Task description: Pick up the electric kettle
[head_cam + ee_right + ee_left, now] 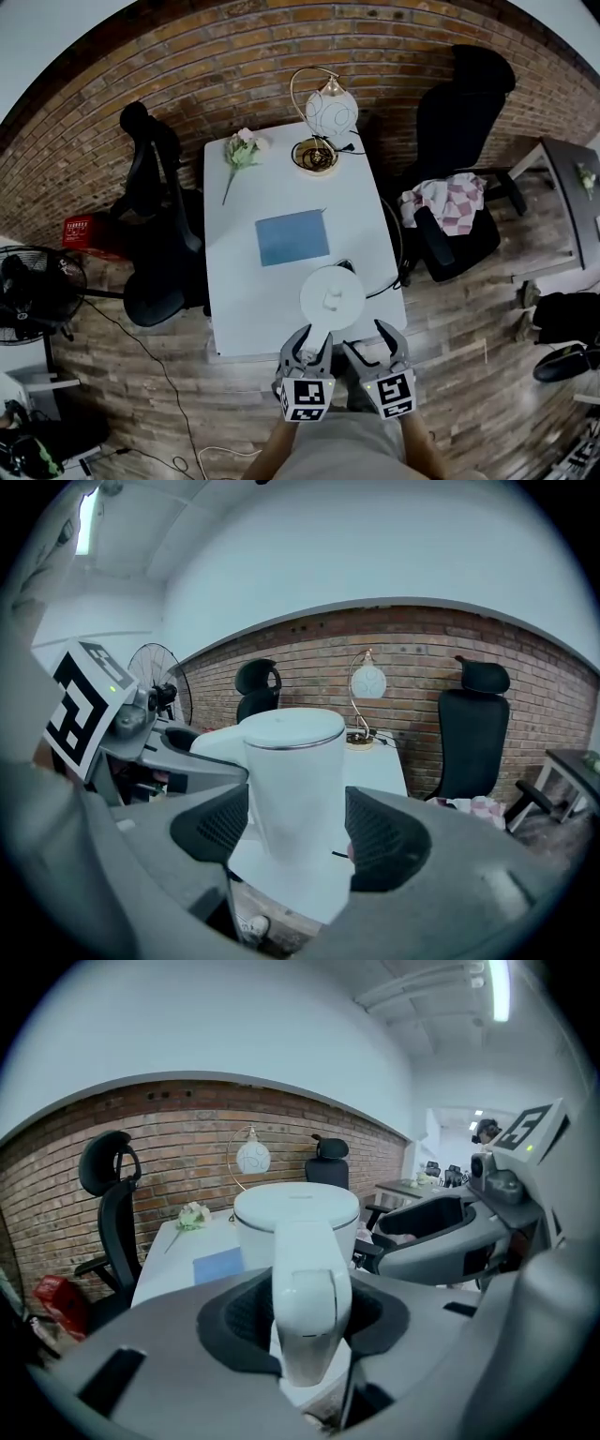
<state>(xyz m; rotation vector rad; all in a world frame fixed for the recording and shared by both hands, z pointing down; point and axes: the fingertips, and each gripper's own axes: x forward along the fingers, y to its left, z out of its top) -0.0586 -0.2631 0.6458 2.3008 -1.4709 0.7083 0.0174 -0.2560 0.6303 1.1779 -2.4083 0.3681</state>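
Far left, a black round floor fan [33, 286] and a red plastic crate [82, 232] are sitting on the wood-plank floor. A black high-backed office chair [155, 216] is standing against the left side of the white rectangular table [281, 187]. On the table, a pale pink-and-green flower sprig [242, 150] is lying near the far left corner, a flat blue rectangular pad [292, 237] is lying at mid-table, and a gold-looped lamp with a white globe [328, 117] is standing at the far end. You are clamping your left gripper [310, 342] on the white curved handle [307, 1307] of the white cylindrical electric kettle [332, 298], pads pressing on both sides of it. The kettle is standing upright at the table's near edge, lid on. Your right gripper [366, 337] is hanging just beside the left one, jaws spread and holding nothing, with the kettle's body lining up in the gap. Right of the table, a second black office chair [459, 122] is carrying a pink-and-white checked cloth [448, 202].
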